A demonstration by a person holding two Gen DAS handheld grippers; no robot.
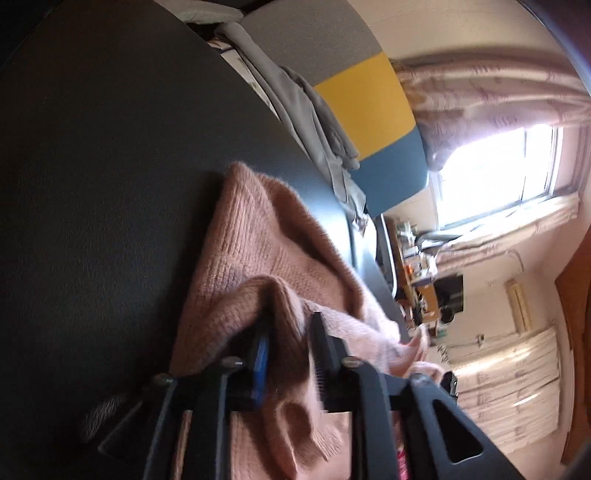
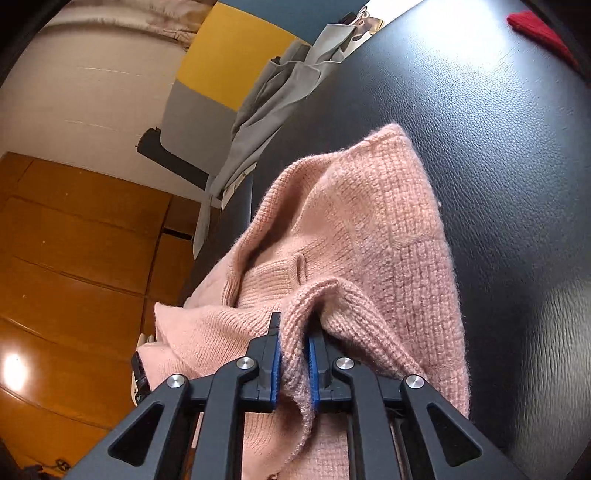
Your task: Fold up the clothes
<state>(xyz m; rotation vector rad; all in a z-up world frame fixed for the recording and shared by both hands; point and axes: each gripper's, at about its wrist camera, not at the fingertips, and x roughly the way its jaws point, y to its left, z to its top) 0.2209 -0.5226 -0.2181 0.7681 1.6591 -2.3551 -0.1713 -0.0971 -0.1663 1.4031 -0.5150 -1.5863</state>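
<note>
Between the fingers, left wrist view: left gripper [image 1: 286,345] clamped on a raised fold of the pink knit sweater [image 1: 255,251].
Ahead of those fingers: the sweater runs forward over the dark leather surface [image 1: 110,166].
Beyond the fingertips: grey garment [image 1: 314,110] lies at the surface's far edge, beside a grey, yellow and blue panel [image 1: 364,99].
Between the fingers, right wrist view: right gripper [image 2: 293,341] pinches a ribbed edge of the pink knit sweater [image 2: 369,229], blue pads [image 2: 275,369] pressing the fabric.
Ahead of those fingers: the sweater lies bunched on the dark leather surface [image 2: 498,147].
Far beyond the right finger: red knit item [image 2: 541,31] on the surface.
Left of the fingers: wooden floor [image 2: 74,251].
</note>
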